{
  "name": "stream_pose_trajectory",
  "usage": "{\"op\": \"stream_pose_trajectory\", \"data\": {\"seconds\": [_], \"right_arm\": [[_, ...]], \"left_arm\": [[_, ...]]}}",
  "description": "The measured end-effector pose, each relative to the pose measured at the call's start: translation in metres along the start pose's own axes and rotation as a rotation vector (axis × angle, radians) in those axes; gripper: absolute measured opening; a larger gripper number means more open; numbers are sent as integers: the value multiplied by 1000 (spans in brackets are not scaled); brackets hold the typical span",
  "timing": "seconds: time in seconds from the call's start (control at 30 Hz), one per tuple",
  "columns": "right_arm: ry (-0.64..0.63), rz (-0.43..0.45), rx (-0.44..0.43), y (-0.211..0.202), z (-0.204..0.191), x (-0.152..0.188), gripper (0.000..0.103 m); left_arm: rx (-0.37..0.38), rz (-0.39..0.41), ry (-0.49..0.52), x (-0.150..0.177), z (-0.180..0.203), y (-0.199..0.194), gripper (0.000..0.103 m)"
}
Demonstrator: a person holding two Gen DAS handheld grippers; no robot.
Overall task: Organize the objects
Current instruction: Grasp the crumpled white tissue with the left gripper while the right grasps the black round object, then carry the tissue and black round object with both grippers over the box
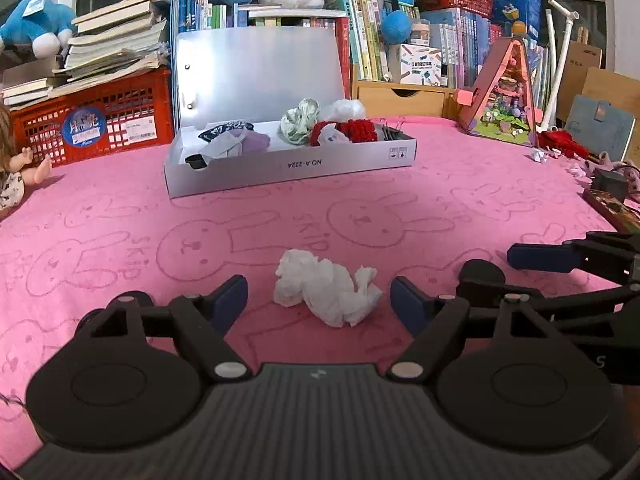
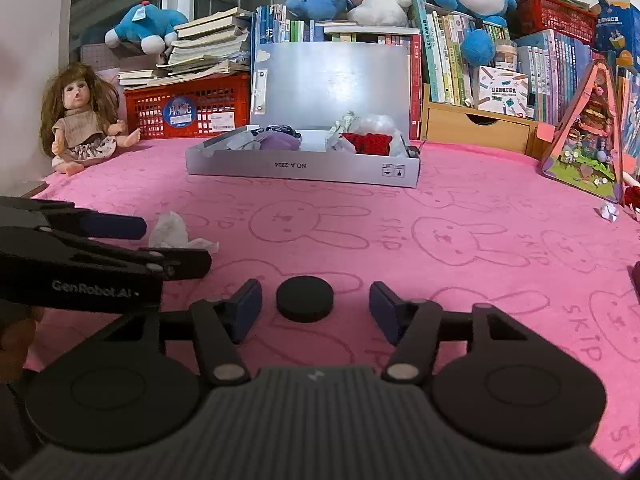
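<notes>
A crumpled white tissue [image 1: 326, 288] lies on the pink rabbit-print cloth [image 1: 120, 220], between the fingers of my left gripper [image 1: 320, 306], which is open with gaps on both sides. A black round disc [image 2: 305, 298] lies flat on the cloth between the fingers of my right gripper [image 2: 315, 310], also open and not touching it. The same disc [image 1: 482, 274] shows at the right of the left wrist view, behind my right gripper's fingers [image 1: 540, 257]. Further back stands an open grey box [image 1: 288, 166] holding cloths, a red knitted item and clips.
A doll [image 2: 82, 120] sits at the far left. Red crates [image 1: 96, 124] with stacked books, rows of books, plush toys and a wooden drawer unit [image 2: 476, 128] line the back. A triangular pink dollhouse [image 2: 586, 140] and small bits stand at the right.
</notes>
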State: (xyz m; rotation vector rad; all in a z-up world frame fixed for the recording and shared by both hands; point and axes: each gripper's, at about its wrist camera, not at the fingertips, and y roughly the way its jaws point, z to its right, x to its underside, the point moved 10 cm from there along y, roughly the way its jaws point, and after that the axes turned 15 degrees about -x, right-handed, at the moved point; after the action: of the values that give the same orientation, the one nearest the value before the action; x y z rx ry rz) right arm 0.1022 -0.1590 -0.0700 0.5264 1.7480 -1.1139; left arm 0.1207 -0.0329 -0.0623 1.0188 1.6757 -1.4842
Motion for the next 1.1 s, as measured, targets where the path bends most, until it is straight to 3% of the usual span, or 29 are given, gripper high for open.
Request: {"op": "stream_pose_trajectory", "data": {"seconds": [0.33, 0.6, 1.1], "right_arm": [[-20, 5, -3, 1, -9, 1, 53], [-39, 5, -14, 1, -16, 1, 36], [-14, 13, -19, 2, -14, -4, 35]], "left_arm": [[10, 13, 15, 3, 5, -2, 70], [24, 19, 9, 3, 9, -6, 54], [28, 11, -10, -4, 7, -10, 52]]}}
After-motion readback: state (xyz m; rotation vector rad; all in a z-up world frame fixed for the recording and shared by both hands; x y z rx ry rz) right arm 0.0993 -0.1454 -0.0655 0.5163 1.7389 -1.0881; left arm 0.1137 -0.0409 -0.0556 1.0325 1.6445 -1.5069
